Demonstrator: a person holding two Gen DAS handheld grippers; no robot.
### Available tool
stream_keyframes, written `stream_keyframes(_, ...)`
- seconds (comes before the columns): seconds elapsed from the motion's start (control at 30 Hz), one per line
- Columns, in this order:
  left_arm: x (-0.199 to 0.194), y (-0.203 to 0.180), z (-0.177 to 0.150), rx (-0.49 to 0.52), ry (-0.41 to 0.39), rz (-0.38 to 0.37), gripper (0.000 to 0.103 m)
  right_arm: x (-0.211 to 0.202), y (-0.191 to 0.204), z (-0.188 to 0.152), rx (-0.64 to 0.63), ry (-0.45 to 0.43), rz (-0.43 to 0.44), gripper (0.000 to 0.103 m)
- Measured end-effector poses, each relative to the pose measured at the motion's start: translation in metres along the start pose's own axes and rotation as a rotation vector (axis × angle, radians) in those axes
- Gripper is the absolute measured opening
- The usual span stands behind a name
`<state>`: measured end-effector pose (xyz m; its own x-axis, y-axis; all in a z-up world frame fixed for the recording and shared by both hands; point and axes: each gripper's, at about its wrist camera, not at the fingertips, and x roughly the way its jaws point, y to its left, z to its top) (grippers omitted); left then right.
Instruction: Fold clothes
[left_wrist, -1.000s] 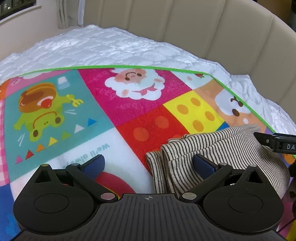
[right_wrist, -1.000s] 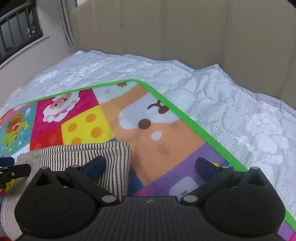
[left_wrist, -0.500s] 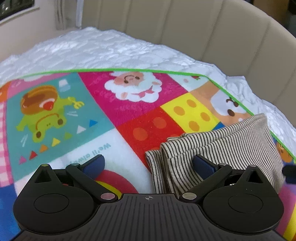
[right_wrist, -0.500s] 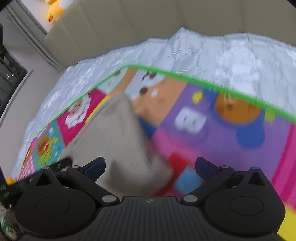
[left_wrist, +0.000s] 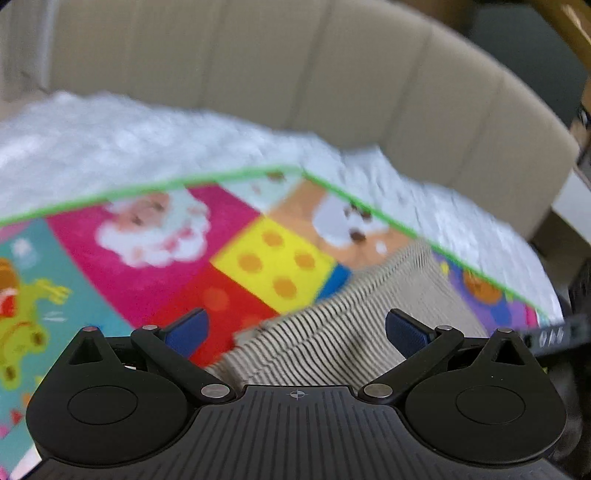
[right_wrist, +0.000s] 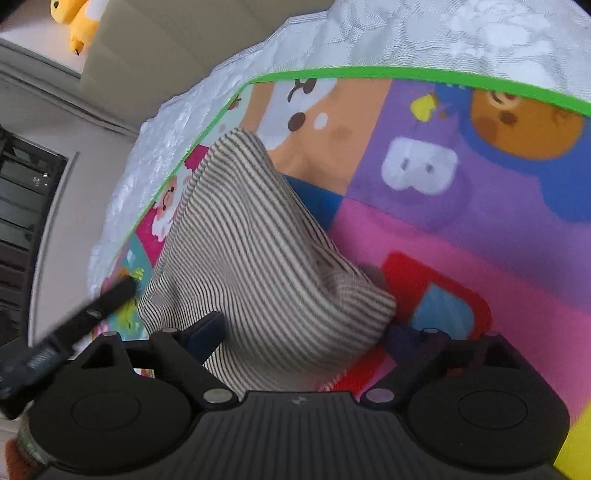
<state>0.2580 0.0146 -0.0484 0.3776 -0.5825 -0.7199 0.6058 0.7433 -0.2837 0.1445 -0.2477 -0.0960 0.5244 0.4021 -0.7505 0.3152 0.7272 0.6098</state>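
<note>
The striped garment lies folded in a thick bundle on the play mat, just inside the mat's green-edged corner, and the mat is spread on a white quilt. The right tool straddles the bundle's near end; its jaws are closing, the cloth sits between them, and the pads do not look pressed into it yet. The left tool stands released, jaws wide, with the bundle's striped edge between and just ahead of them, nothing pinched. The main risk, as I judge it, is a partial bite: the bundle is several layers deep, and if the right tool catches only the top layers, lifting would peel the fold open and leave the rest on the mat. A bite too deep could snag the mat too, dragging it across the quilt. The two tools are close together over the same bundle; the left one's finger shows at the bundle's far-left side in the right view, so a careless closing move could knock them together. The left view is blurred, which makes the cloth's edge hard to place there.
</note>
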Motion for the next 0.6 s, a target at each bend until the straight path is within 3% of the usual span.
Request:
stream_keyframes(0.13,0.031,0.005,-0.005,0.025,0.095,-0.021,0.103,0.007,0.004,0.03,-0.048,-0.016,0.005,0.081)
stream_keyframes(0.2,0.037,0.013,-0.01,-0.025,0.108,-0.047,0.103,0.016,0.009,0.049,-0.1,-0.026,0.001,0.081)
stream_keyframes(0.27,0.04,0.019,-0.016,-0.079,0.116,-0.08,0.103,0.026,0.018,0.06,-0.19,-0.032,-0.005,0.082)
stream_keyframes(0.37,0.039,0.015,-0.024,-0.073,0.126,-0.101,0.103,0.037,0.032,0.065,-0.338,-0.044,-0.006,0.085)
stream_keyframes(0.6,0.029,0.001,-0.038,-0.136,0.149,-0.104,0.103,0.027,0.031,0.06,-0.327,-0.045,0.014,0.086)
